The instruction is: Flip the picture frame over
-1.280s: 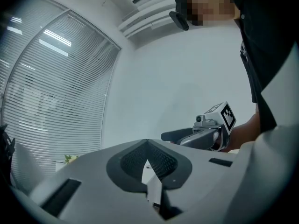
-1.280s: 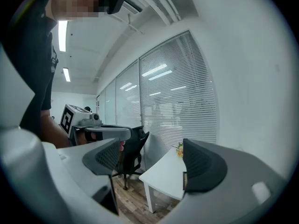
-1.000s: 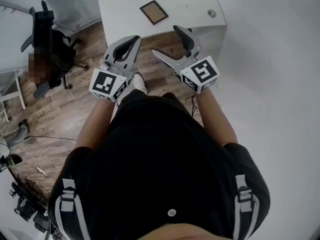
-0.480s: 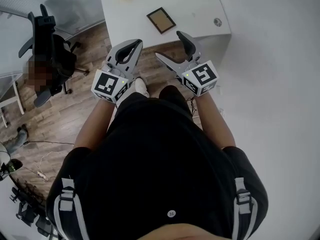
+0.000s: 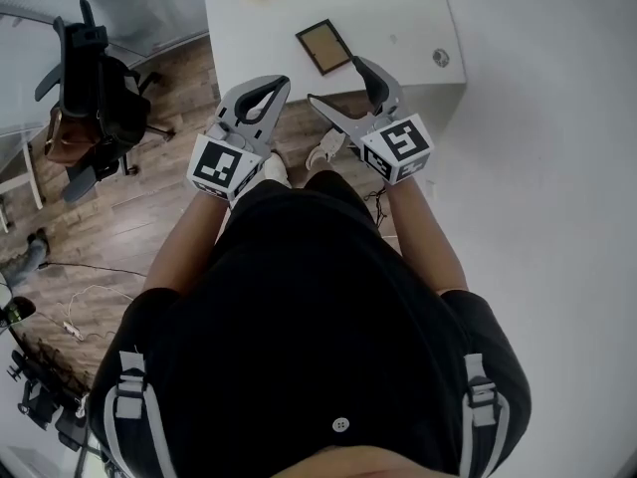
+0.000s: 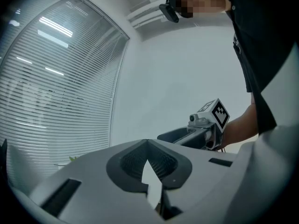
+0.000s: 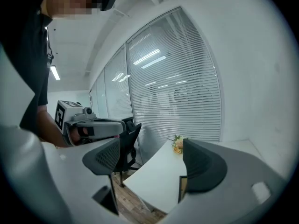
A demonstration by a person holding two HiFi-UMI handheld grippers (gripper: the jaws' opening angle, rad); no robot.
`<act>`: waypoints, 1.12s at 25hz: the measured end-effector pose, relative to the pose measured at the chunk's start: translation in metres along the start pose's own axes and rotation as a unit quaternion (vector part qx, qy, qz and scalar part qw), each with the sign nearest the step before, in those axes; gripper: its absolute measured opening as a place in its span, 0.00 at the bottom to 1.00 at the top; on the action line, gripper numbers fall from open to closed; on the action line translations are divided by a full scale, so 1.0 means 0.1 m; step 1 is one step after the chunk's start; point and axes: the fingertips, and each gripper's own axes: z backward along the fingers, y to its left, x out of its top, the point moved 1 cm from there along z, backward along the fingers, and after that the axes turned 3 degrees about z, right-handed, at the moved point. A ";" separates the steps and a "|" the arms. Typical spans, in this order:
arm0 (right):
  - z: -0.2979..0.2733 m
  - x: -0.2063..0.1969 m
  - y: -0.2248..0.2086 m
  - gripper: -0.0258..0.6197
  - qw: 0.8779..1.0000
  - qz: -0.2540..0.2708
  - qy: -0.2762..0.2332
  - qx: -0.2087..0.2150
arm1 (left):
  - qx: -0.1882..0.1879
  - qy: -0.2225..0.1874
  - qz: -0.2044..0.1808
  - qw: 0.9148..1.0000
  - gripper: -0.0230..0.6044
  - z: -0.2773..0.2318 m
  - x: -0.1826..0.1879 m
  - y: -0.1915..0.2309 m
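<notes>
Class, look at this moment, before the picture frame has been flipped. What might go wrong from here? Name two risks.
1. The picture frame lies flat near the table's front edge. A push from the open right gripper might slide it off the table.
2. The left gripper has its jaws together, so it probably cannot steady the frame if it slips mid-flip.

No word, brand or number is legible. Black-and-white square code markers (image 5: 219, 164) sit on the white cube (image 5: 237, 179) of the left gripper (image 5: 278, 82) and on that of the right gripper (image 5: 335, 80).
</notes>
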 end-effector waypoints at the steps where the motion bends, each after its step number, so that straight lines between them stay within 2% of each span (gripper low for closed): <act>1: -0.04 -0.02 -0.08 0.69 1.000 -0.001 0.003 0.004 | 0.003 0.000 0.000 1.000 0.05 -0.06 0.01 0.01; 6: -0.23 -0.13 -0.51 0.69 0.999 0.001 0.018 0.029 | 0.032 0.014 -0.013 0.999 0.05 -0.39 -0.01 0.14; 12: -0.36 -0.31 -1.03 0.69 0.998 -0.010 0.042 0.048 | 0.054 0.004 -0.004 0.999 0.05 -0.84 0.04 0.25; 18: -0.55 -0.65 -1.41 0.69 0.995 -0.018 0.073 0.063 | 0.080 -0.013 -0.028 0.996 0.05 -1.15 0.04 0.41; 24: -0.82 -1.13 -1.53 0.69 0.989 -0.029 0.123 0.072 | 0.089 -0.006 -0.029 0.996 0.05 -1.40 -0.12 0.58; 28: -1.02 -1.48 -1.48 0.69 0.984 -0.039 0.162 0.062 | 0.092 0.011 -0.002 0.996 0.05 -1.41 -0.37 0.74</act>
